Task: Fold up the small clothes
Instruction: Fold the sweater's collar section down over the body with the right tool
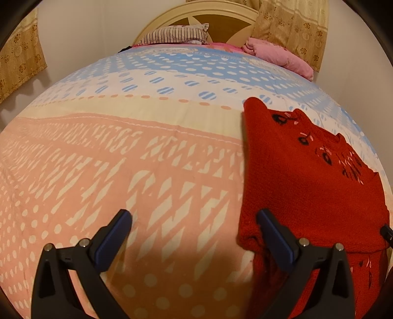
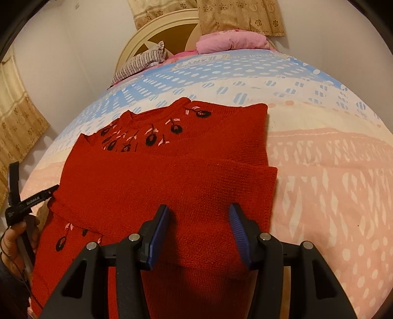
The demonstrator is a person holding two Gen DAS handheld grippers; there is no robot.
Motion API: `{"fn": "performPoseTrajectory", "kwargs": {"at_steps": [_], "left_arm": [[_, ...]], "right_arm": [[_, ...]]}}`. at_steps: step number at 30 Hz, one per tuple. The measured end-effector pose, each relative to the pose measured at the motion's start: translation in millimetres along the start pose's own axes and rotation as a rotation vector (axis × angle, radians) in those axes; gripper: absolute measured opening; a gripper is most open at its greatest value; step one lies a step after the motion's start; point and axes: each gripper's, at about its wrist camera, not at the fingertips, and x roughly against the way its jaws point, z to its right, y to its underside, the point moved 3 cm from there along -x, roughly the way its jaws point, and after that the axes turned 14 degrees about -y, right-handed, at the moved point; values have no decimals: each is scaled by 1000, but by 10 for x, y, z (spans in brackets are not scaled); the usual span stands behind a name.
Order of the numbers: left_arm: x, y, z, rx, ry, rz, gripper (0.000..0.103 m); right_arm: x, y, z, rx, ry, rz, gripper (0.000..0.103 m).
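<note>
A red knitted sweater (image 2: 172, 176) lies flat on the bed (image 1: 122, 171), on a quilt printed in bands of pink, cream and blue. It is a coarse, ribbed-looking knit in deep red, with small dark flowers and pale pink stitched leaves scattered below the neckline (image 2: 157, 117) and a few more near the hem on the side nearest the left claw. The garment is partly folded: one sleeve lies across the chest as a broad red band (image 2: 196, 176), its cuff end reaching the sweater's edge on the side away from the left claw, and the collar points toward the headboard (image 2: 172, 36). The right claw (image 2: 199, 233) hovers over the lower part of the sweater with its blue-padded fingers (image 2: 157, 235) spread apart and nothing between them; whether the tips touch the knit cannot be told. The left claw (image 1: 194, 235) is likewise released, its fingers wide, one over the bare pink quilt just beside the sweater and the other over the sweater's near edge (image 1: 250, 235). Beyond the sweater, against the headboard, rest a striped pillow (image 1: 176, 34) and a pink bundle of bedding (image 1: 277, 51). Patterned gold curtains (image 2: 240, 14) hang behind the headboard.
</note>
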Motion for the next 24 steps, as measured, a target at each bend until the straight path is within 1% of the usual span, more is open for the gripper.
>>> {"fn": "performPoseTrajectory", "kwargs": {"at_steps": [4, 8, 11, 13, 16, 18, 20, 24], "left_arm": [[0, -2, 4, -1, -1, 1, 103], [-29, -19, -1, 4, 15, -15, 103], [-24, -23, -7, 12, 26, -20, 103], [-2, -28, -6, 10, 28, -17, 103], [67, -29, -35, 17, 50, -9, 103], [118, -6, -57, 19, 60, -4, 103], [167, 15, -67, 15, 69, 1, 103], [278, 62, -66, 8, 95, 16, 103]], "right_arm": [[-20, -1, -23, 16, 19, 1, 54], [-11, 0, -19, 15, 14, 3, 55], [-21, -5, -39, 23, 11, -4, 59], [-47, -10, -85, 45, 14, -19, 67], [-32, -16, -174, 81, 51, -28, 68], [-5, 0, -224, 97, 61, -29, 69], [46, 5, -238, 95, 60, -13, 69], [174, -5, -204, 46, 42, 33, 69]]}}
